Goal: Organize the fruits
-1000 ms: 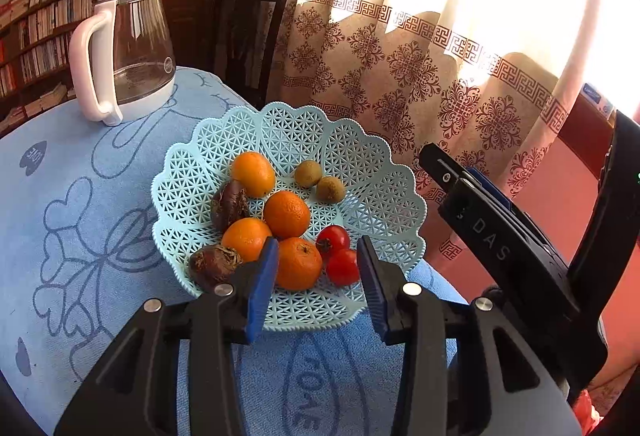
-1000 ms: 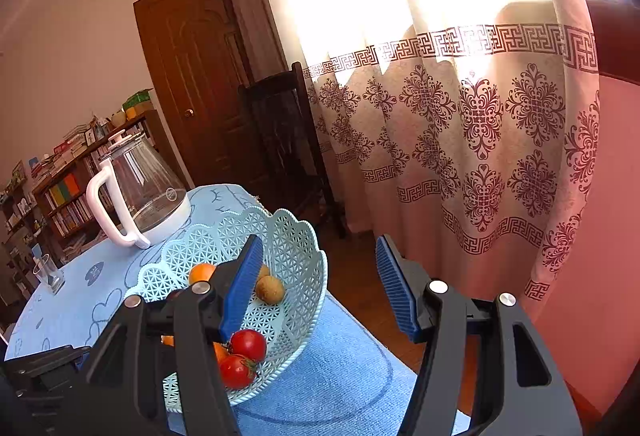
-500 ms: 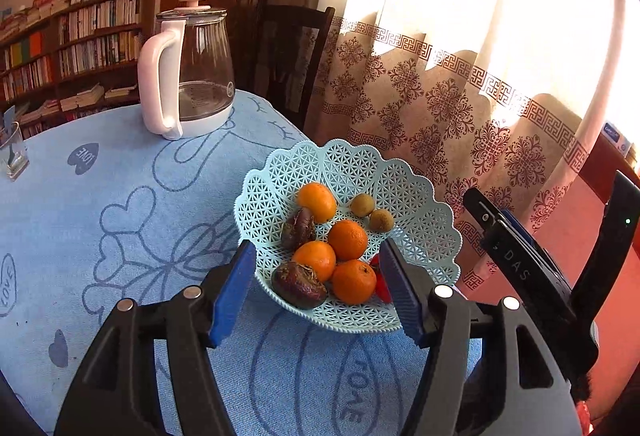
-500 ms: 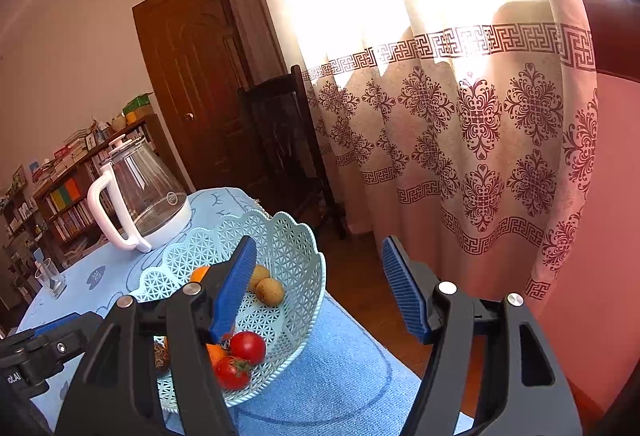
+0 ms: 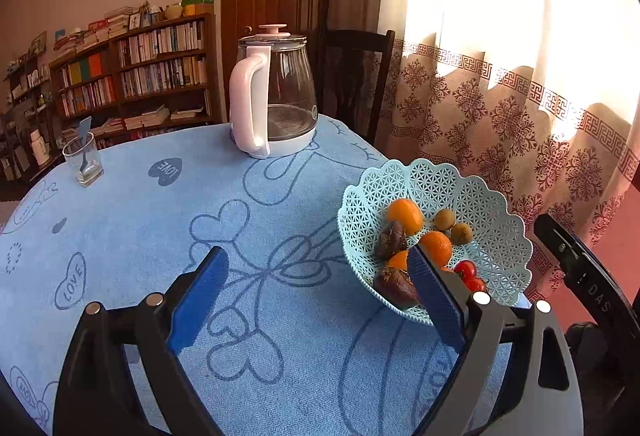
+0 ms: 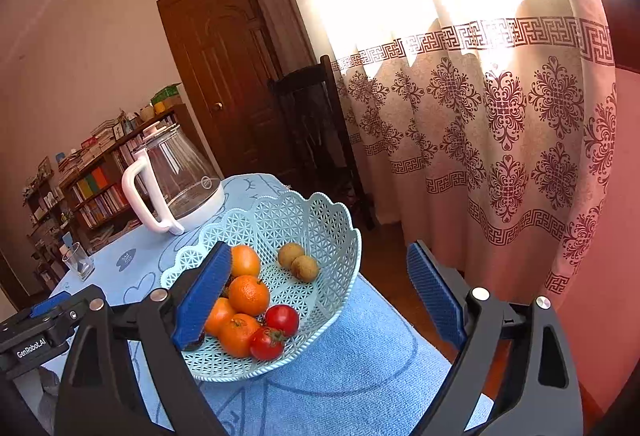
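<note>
sunlit patterned curtain (image 6: 480,115) beside a dark wooden door (image 6: 224,83); a chair (image 5: 352,75) and crowded bookshelves (image 5: 140,75), perhaps mostly books.

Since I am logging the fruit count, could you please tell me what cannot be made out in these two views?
- Left wrist view: the gripper's right finger covers part of the basket, so the oranges cannot be fully counted.
- Right wrist view: the left finger hides the dark fruits.
- The drinking glass: contents too small to tell beyond a spoon.
- Both views: nothing lies between either gripper's open jaws.
</note>
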The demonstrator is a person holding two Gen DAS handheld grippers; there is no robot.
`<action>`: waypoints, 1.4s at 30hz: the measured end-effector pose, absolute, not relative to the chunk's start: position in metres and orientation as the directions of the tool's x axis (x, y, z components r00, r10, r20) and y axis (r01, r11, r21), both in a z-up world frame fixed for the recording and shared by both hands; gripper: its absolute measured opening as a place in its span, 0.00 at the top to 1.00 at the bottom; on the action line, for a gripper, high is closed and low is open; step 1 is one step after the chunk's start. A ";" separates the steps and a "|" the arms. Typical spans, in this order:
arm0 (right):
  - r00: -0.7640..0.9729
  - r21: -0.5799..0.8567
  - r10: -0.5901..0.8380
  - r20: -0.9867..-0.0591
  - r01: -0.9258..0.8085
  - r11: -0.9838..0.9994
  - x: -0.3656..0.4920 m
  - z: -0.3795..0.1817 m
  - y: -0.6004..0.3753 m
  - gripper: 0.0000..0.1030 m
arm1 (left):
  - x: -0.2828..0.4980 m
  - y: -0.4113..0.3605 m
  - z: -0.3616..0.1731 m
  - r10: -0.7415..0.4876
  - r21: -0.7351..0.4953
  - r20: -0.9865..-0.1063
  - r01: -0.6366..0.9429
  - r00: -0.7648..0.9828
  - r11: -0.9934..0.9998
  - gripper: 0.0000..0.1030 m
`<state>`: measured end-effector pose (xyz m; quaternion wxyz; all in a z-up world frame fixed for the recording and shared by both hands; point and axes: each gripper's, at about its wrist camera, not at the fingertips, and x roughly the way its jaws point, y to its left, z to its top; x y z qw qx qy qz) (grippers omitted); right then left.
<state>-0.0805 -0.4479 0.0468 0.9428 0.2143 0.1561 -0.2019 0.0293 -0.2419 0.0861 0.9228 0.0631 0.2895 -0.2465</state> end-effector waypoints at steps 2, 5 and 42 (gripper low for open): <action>0.876 0.342 -0.275 -0.395 0.419 0.841 -0.082 0.046 -0.441 0.07 | 0.029 -0.238 0.085 -0.397 -0.017 -0.569 0.473 0.720 0.881 0.10; 0.883 0.326 -0.238 -0.405 0.382 0.865 -0.084 0.046 -0.429 0.06 | 0.028 -0.233 0.084 -0.377 -0.006 -0.566 0.454 0.733 0.891 0.11; 0.829 0.158 -0.255 -0.498 0.375 0.913 -0.074 0.038 -0.390 0.03 | 0.001 -0.233 0.072 -0.239 0.195 -0.487 0.371 0.840 0.908 0.08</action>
